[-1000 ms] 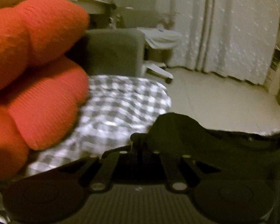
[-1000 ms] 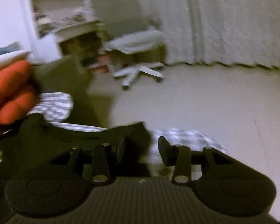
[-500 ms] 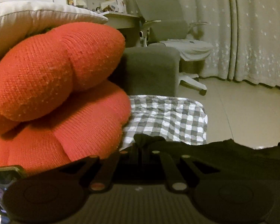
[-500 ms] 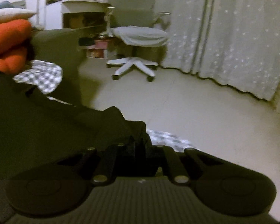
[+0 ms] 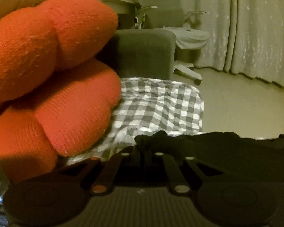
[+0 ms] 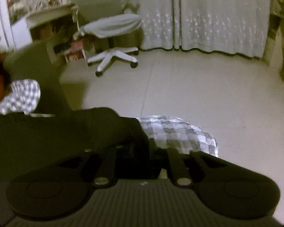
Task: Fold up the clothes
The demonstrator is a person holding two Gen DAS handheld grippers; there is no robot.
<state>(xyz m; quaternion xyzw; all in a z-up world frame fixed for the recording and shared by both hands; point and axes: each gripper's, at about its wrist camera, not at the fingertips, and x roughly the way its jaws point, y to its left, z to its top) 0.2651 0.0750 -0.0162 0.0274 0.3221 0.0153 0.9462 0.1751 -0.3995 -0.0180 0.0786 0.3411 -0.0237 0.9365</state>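
Both tools pinch a dark garment above a checked cloth.

Left wrist view: the left tool has its fingers pressed together on the edge of the dark garment, which stretches off to the right; an orange knitted cushion sits close on the left, with the checked cloth behind. Right wrist view: the right tool grips the dark garment, which spreads leftward over the checked cloth; an office chair stands on the floor.
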